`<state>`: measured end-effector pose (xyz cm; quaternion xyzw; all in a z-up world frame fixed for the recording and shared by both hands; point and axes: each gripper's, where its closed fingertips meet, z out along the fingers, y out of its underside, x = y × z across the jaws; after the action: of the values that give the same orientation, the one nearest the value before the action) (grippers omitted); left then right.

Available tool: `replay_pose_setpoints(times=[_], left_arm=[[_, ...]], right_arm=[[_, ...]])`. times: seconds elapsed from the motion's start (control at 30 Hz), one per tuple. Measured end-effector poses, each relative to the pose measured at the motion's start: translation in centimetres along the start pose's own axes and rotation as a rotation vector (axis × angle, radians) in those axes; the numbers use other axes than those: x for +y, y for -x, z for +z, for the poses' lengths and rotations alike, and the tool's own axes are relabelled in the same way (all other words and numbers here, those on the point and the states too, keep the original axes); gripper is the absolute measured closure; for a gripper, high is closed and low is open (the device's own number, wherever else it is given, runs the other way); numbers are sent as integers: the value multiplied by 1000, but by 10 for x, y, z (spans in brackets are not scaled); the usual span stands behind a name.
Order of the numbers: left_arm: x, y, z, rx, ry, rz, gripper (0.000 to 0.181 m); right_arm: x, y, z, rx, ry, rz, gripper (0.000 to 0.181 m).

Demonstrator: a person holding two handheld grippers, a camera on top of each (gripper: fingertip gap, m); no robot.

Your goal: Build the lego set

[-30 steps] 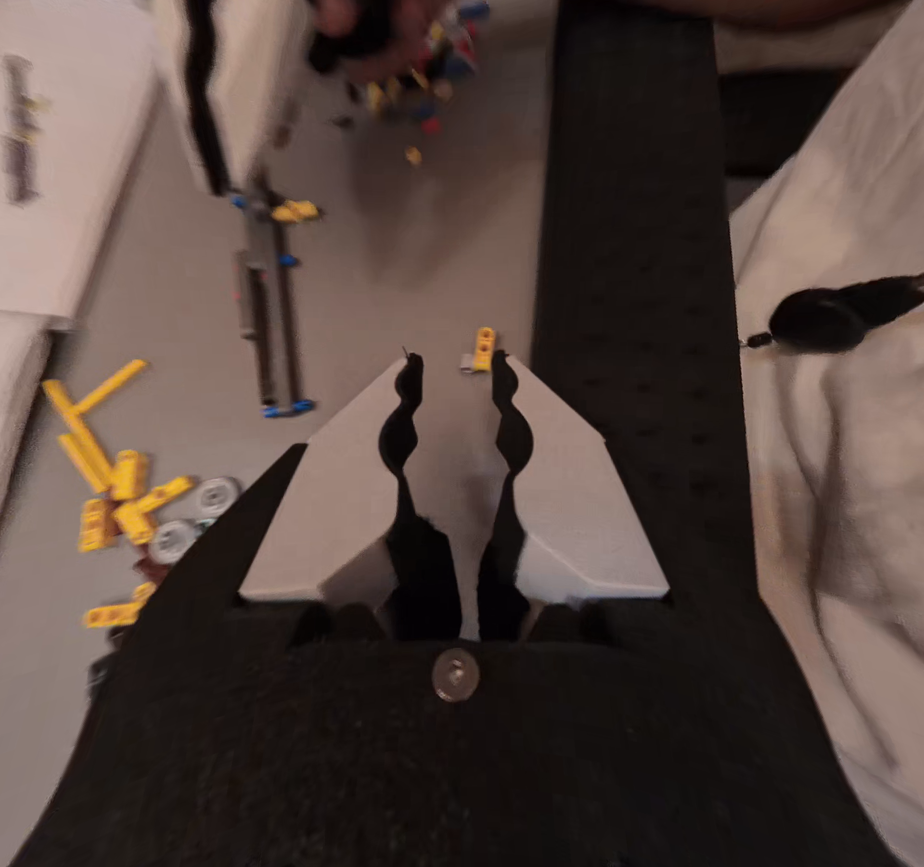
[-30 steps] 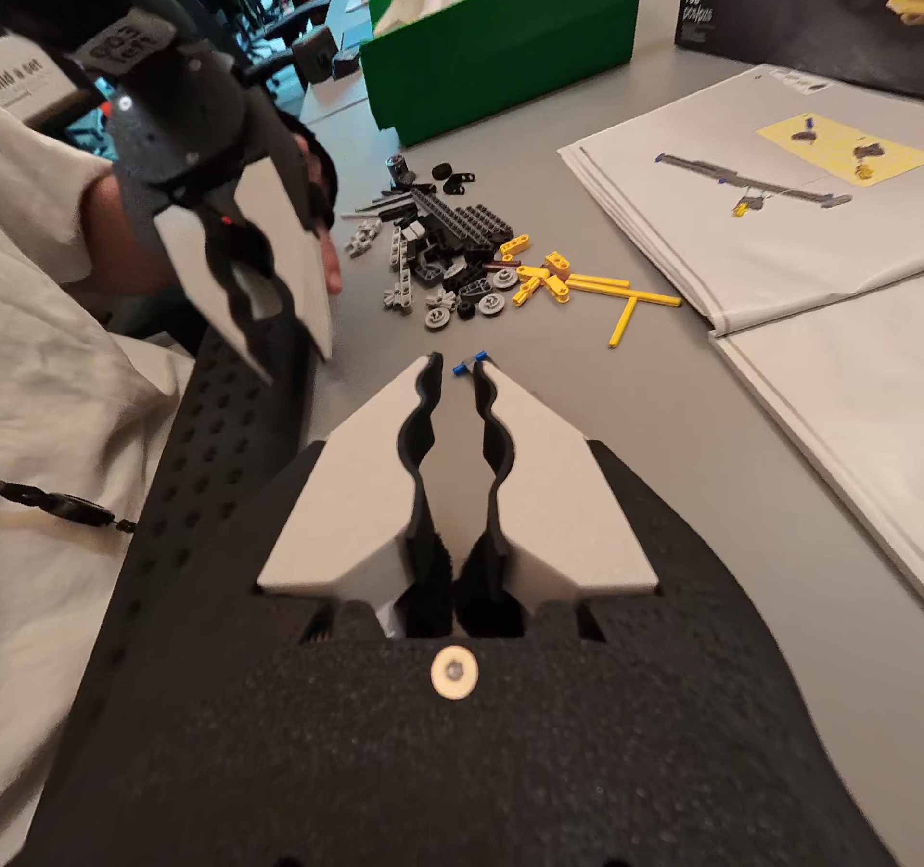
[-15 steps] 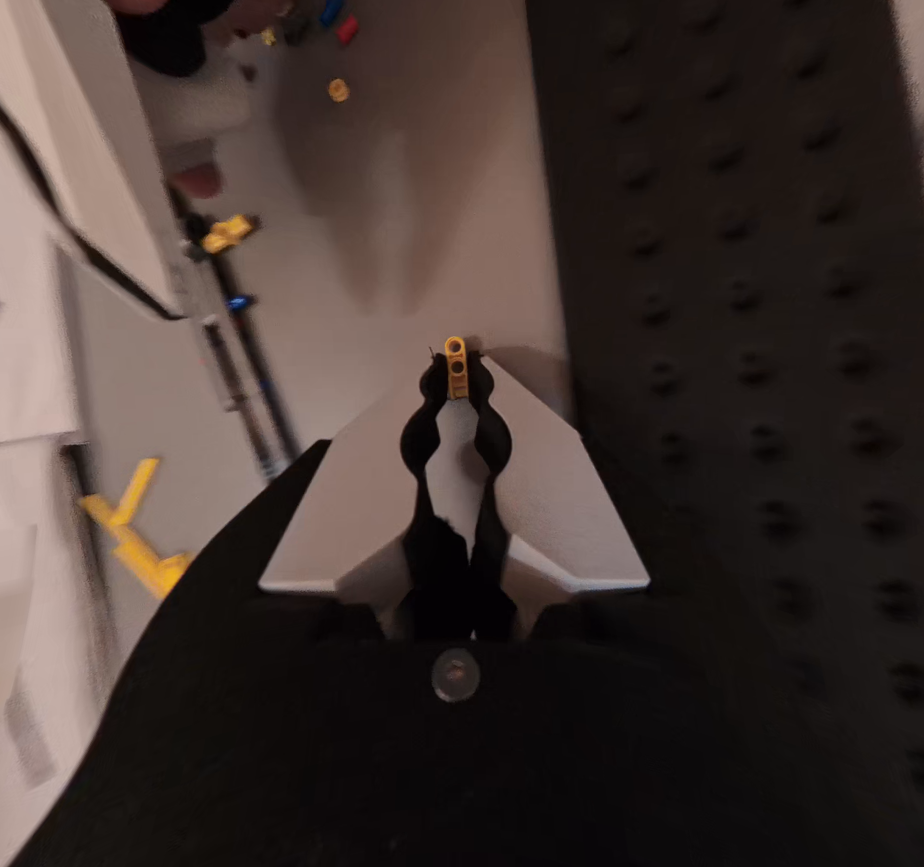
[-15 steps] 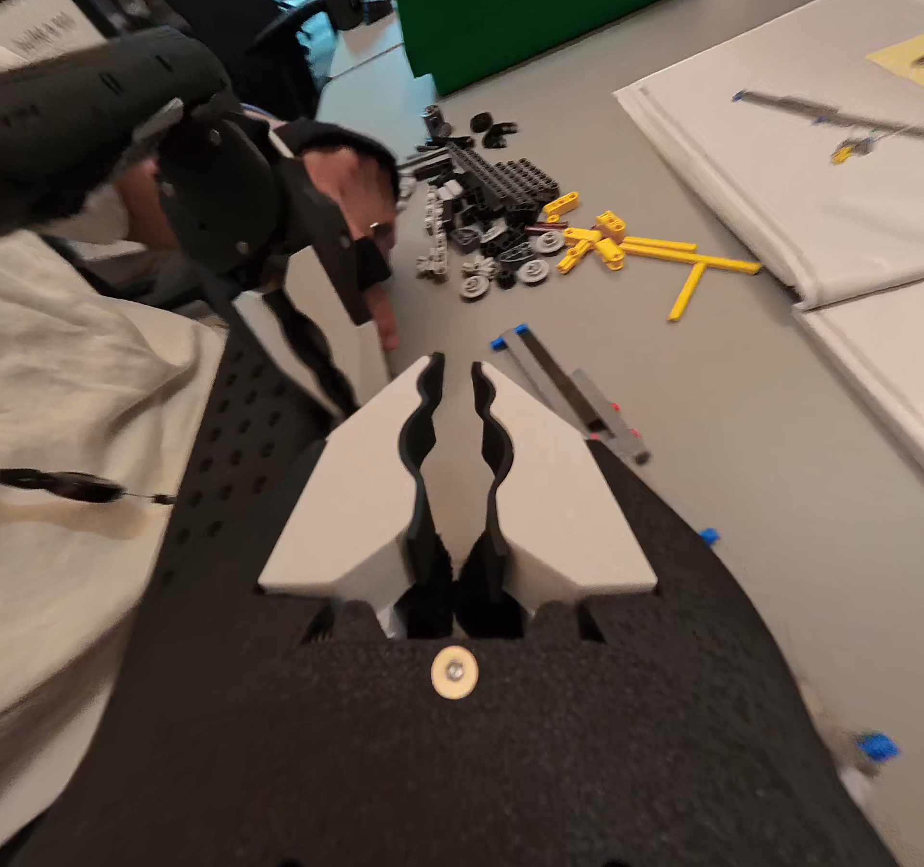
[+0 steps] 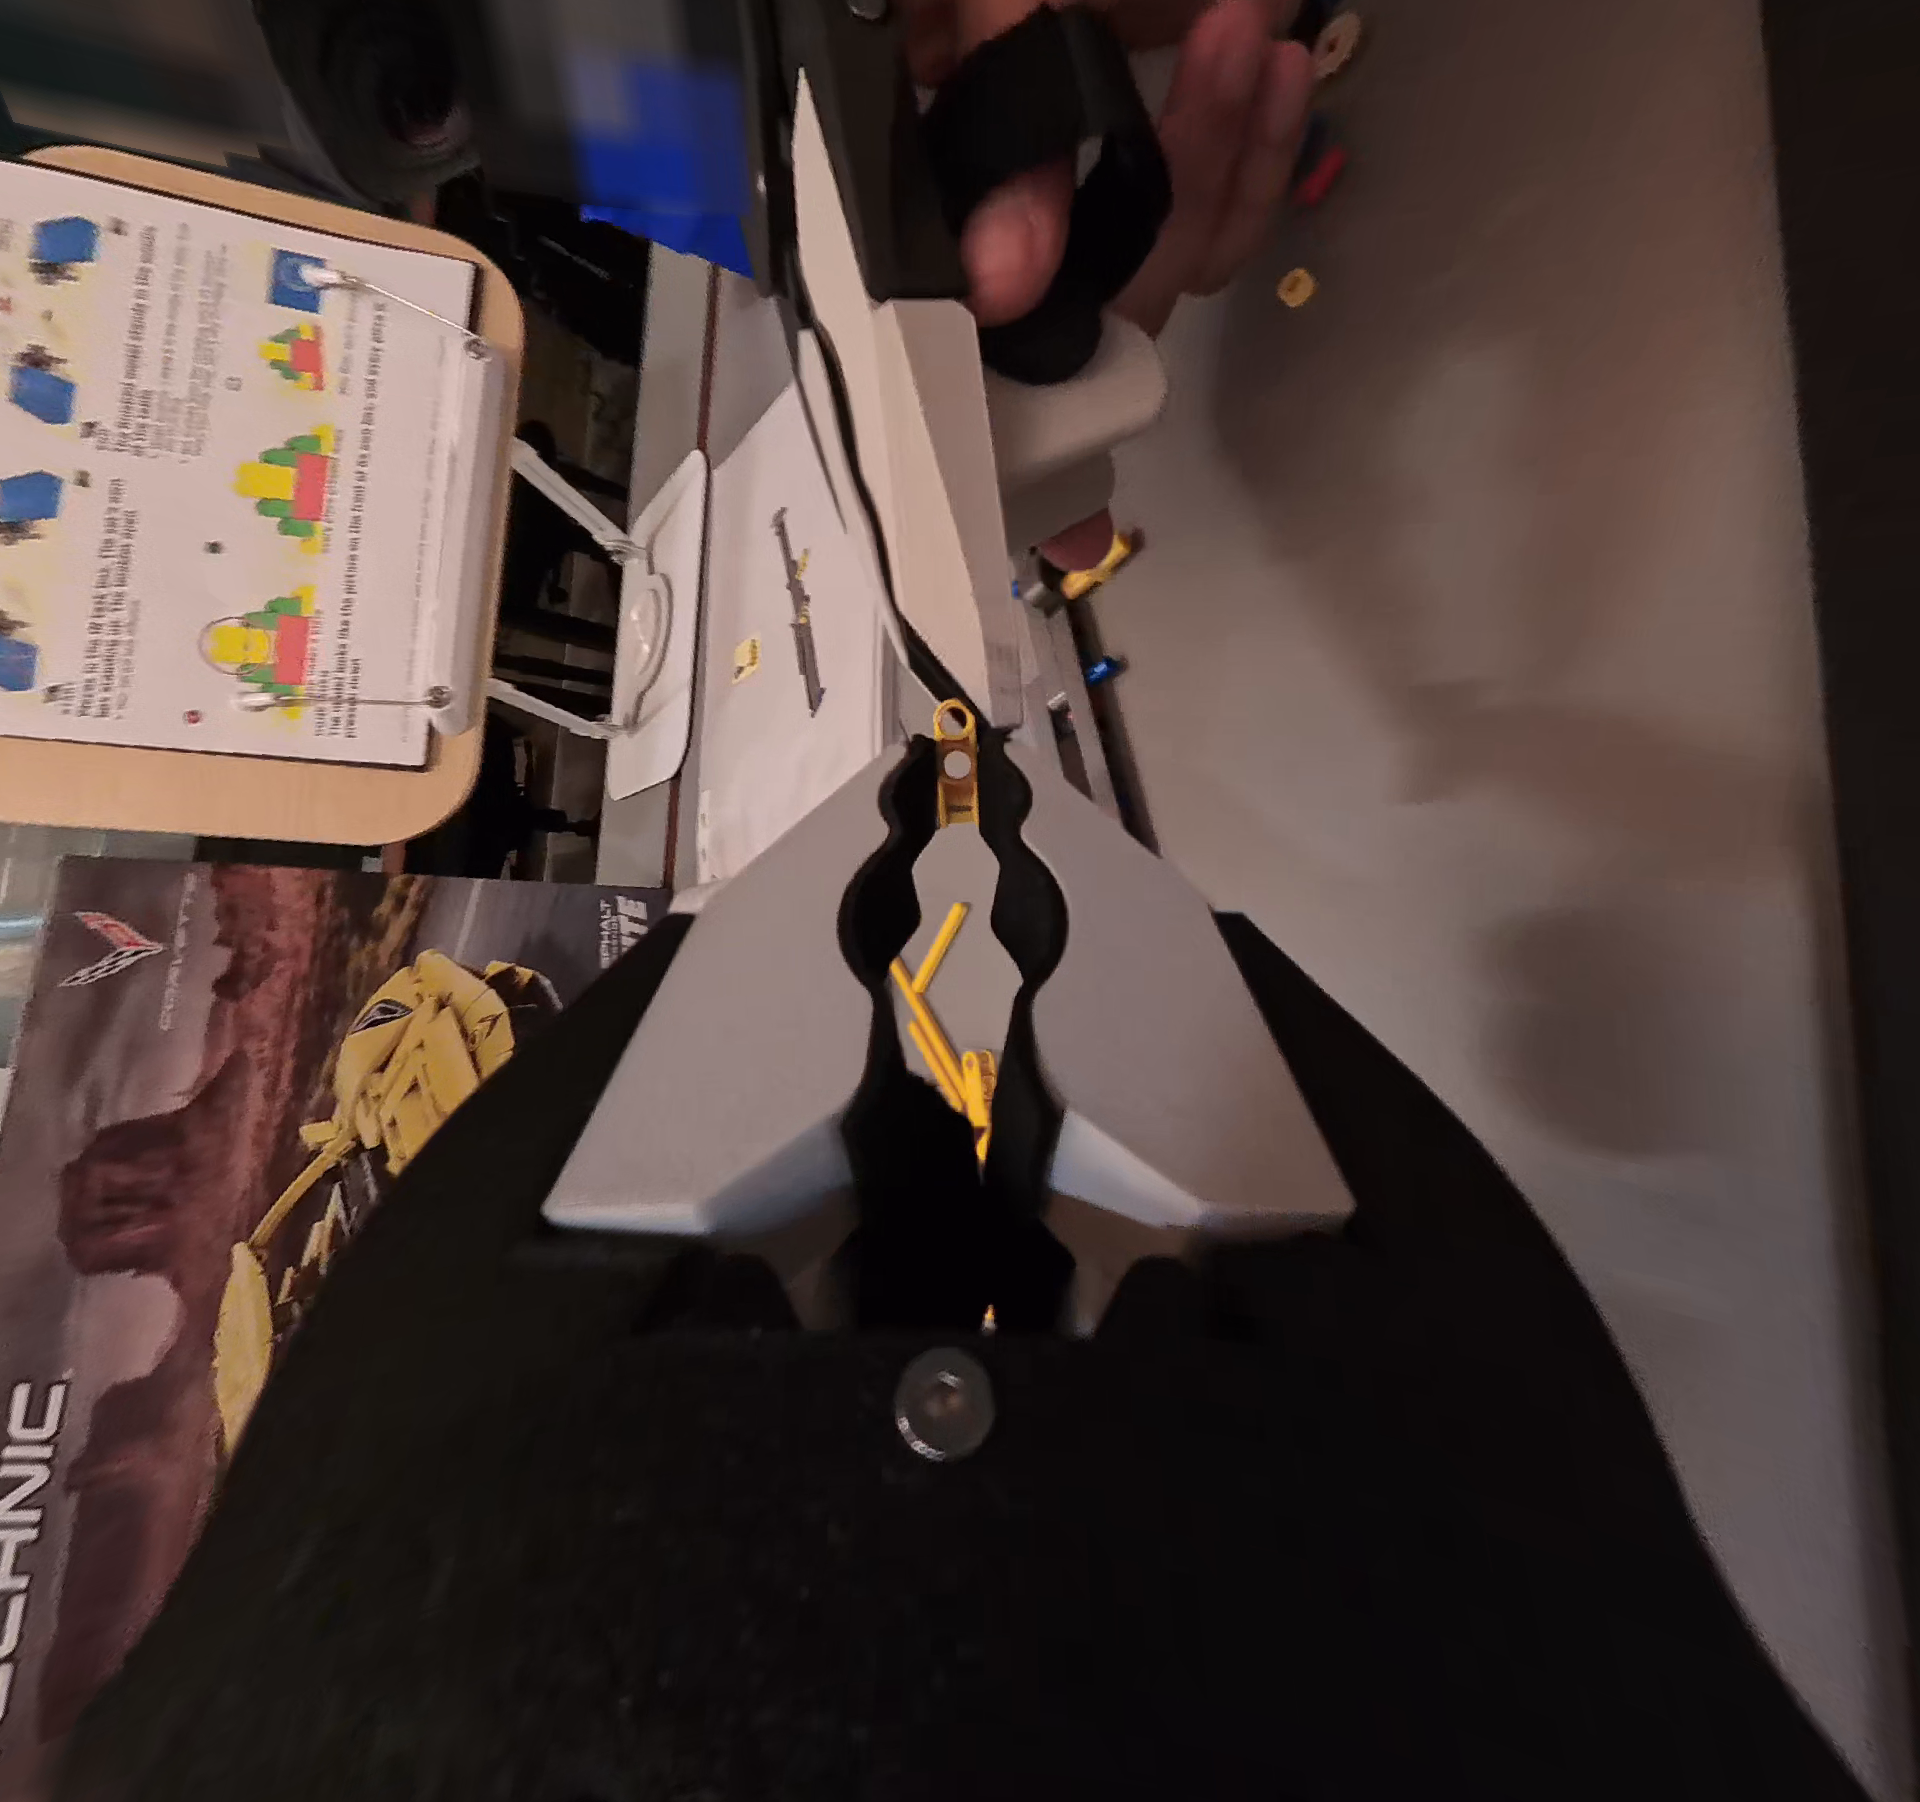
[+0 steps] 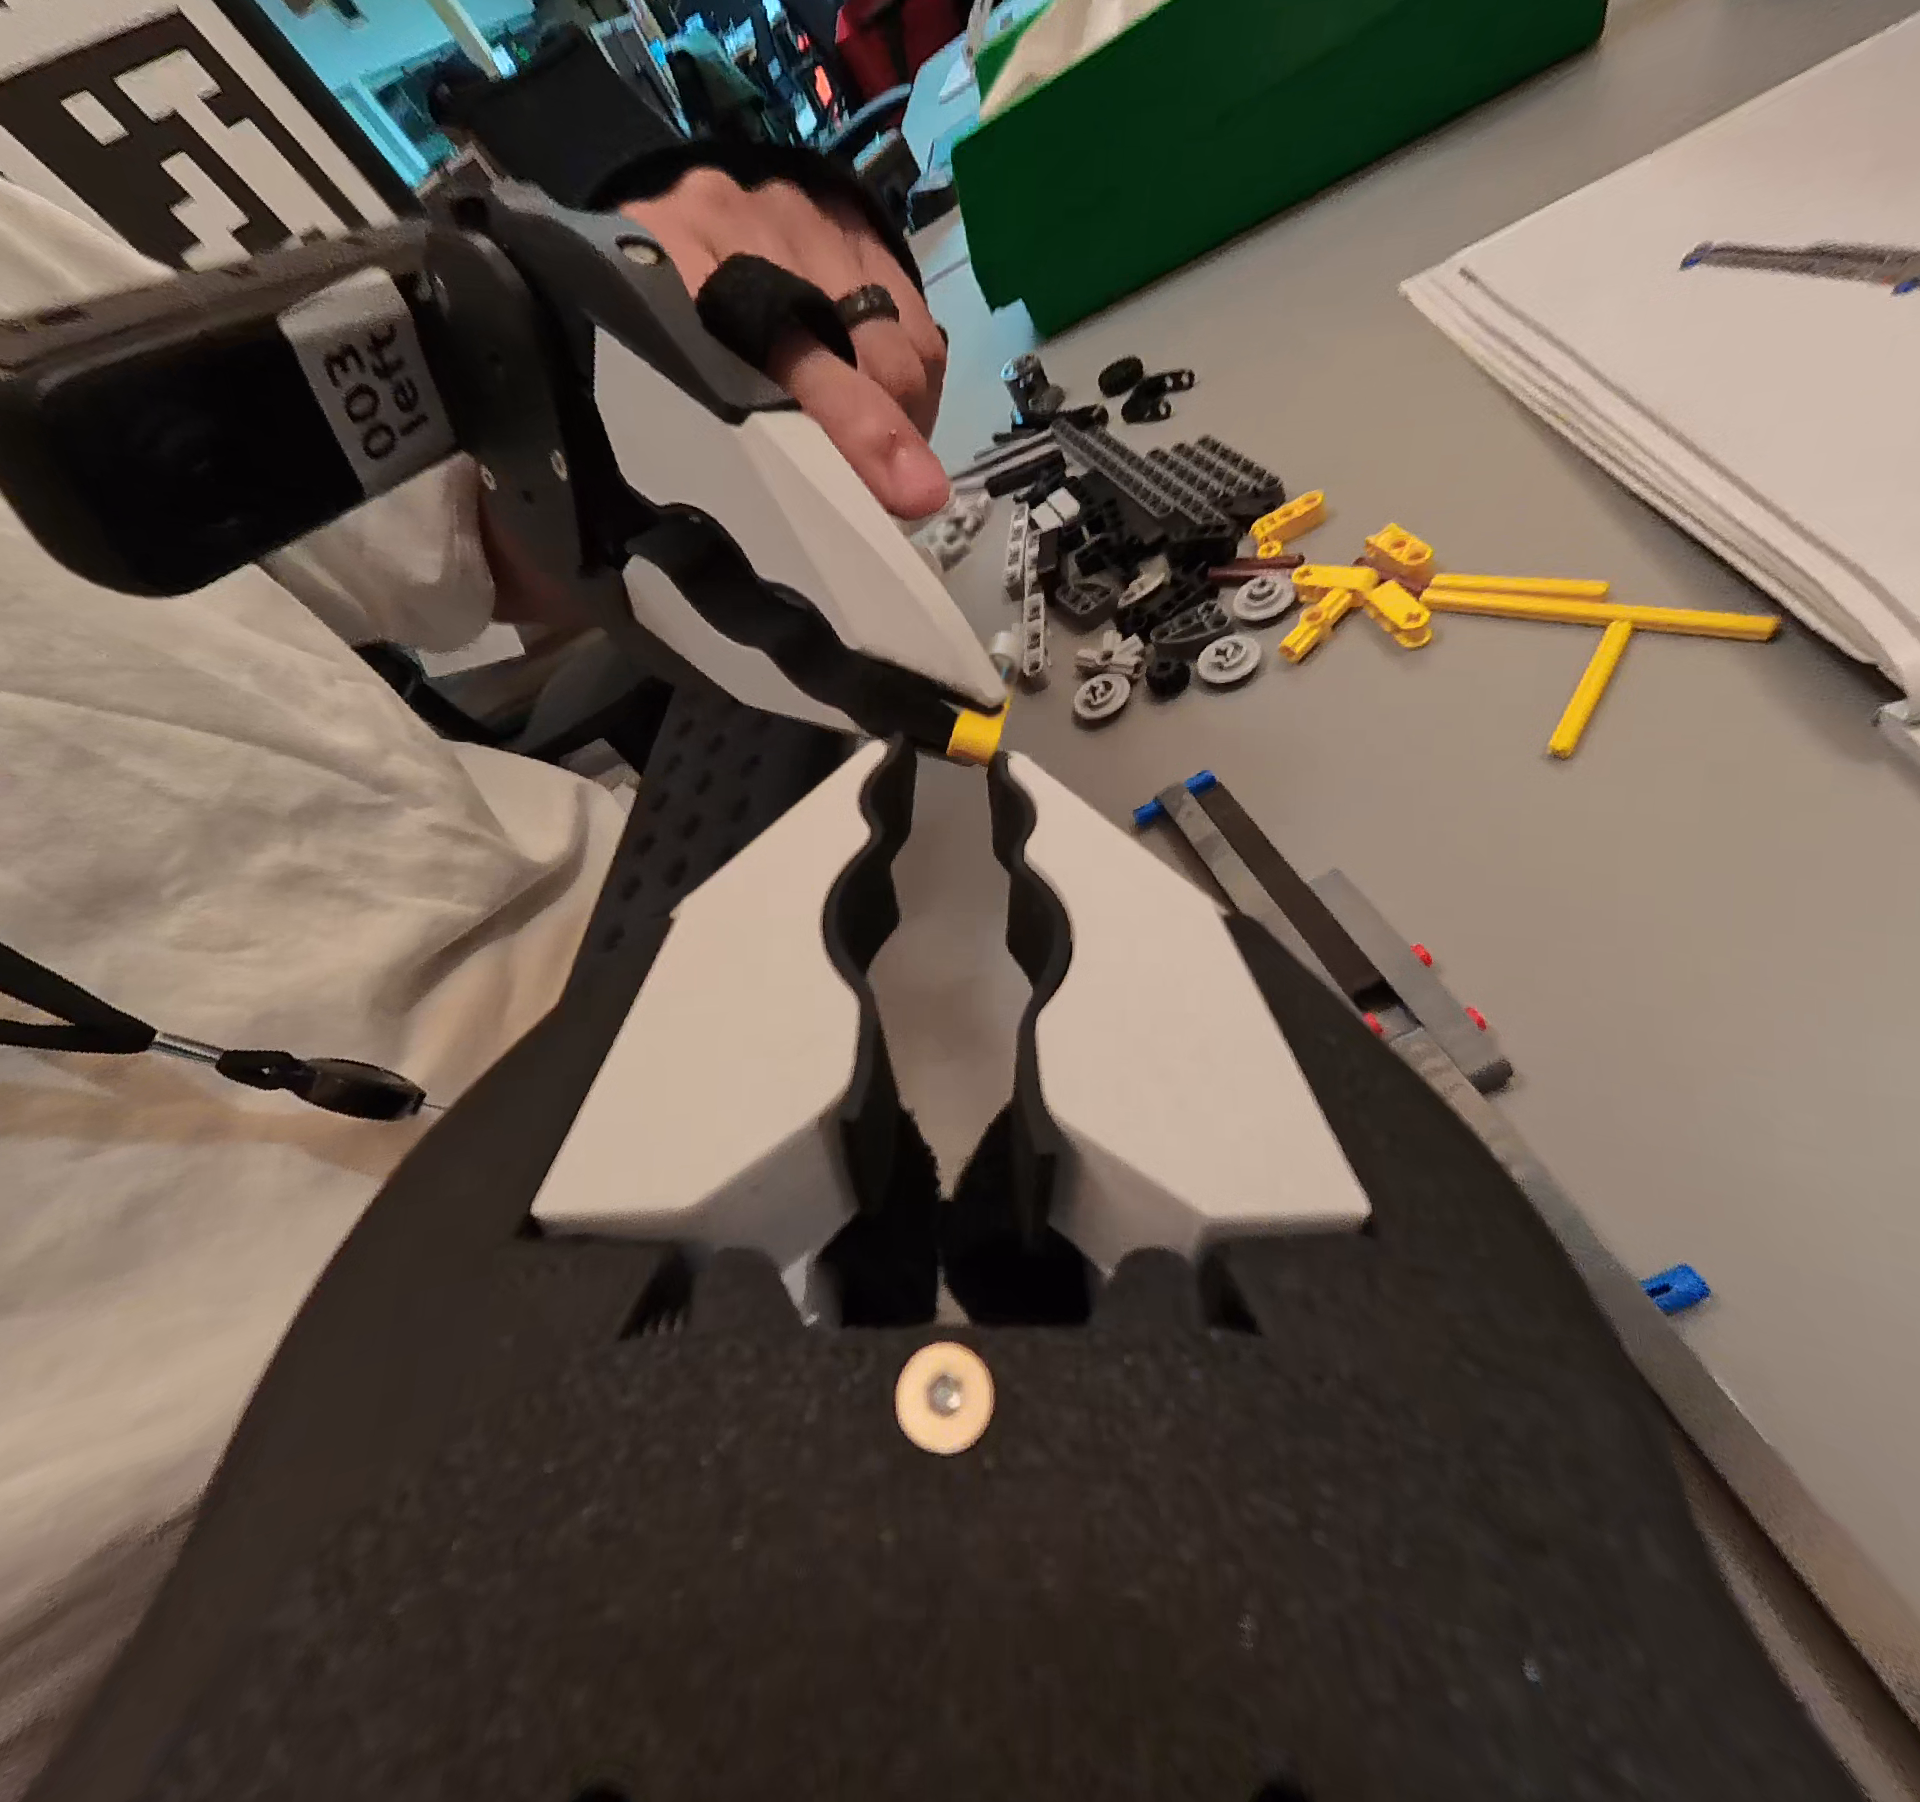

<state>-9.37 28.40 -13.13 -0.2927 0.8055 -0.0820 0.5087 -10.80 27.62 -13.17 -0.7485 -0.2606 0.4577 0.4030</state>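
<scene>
Pinching one small yellow connector [image 5: 956,765] at its tips, the left gripper [image 5: 958,750] is clamped on that piece and held up off the grey table [image 5: 1507,609]. In the right wrist view the same connector [image 6: 977,736] shows as a yellow stub at the left gripper's [image 6: 961,713] tips, just beyond the right gripper [image 6: 943,760], whose jaws stand apart with nothing between them.

Only the right wrist view shows the parts pile toward the table's far edge: a heap of black beams [image 6: 1153,495], four grey wheels [image 6: 1226,656] that can be counted and some loose grey bits, then a clutch of yellow connectors [image 6: 1351,594] with three long yellow rods [image 6: 1590,614] beside them. Nearer, at the right gripper's right side, lies one long grey and black strip [image 6: 1340,931] with blue pins at its far end and red pins along its side. One loose blue piece [image 6: 1675,1287] lies near the table's near edge. A green box [image 6: 1299,100] stands at the far edge with pale paper or cloth inside. A stack of white instruction sheets [image 6: 1704,381] lies at the right edge.

Only the left wrist view shows the printed set box [image 5: 312,1077] with a yellow car on it, a card on a wooden stand [image 5: 239,464], and a few small coloured bits [image 5: 1297,287] scattered behind the right hand [image 5: 1122,90]. A person's hand [image 6: 831,339] grips the left tool.
</scene>
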Motion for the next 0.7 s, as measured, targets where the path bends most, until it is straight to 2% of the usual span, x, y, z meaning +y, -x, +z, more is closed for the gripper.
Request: replay_pose_setpoints(times=[0.13, 0.27, 0.37, 0.47, 0.53, 0.57, 0.63, 0.7], left_arm=[[-1, 9, -3, -52, -8, -45, 175], [-3, 13, -1, -94, -19, -110, 175], [-4, 14, 1, -133, -10, -107, 176], [-8, 13, -1, -133, -51, -200, 175], [-13, 11, -7, -89, -142, -306, 171], [-15, 10, -10, -33, -196, -408, 161], [-8, 7, -15, 103, -225, -564, 154], [-2, 1, -17, 217, -228, -594, 154]], right_arm=[[-11, 2, -4, -46, -67, 65, 165], [-17, -1, -7, -48, -107, 89, 170], [-16, -4, -7, -26, -111, 79, 174], [-16, -1, -8, -26, -108, 42, 174], [-17, -2, -8, 11, -98, -21, 174], [-14, -6, -9, 56, -72, -75, 174], [-9, -6, -9, 105, -19, -188, 174], [-5, -1, -7, 141, 23, -328, 174]])
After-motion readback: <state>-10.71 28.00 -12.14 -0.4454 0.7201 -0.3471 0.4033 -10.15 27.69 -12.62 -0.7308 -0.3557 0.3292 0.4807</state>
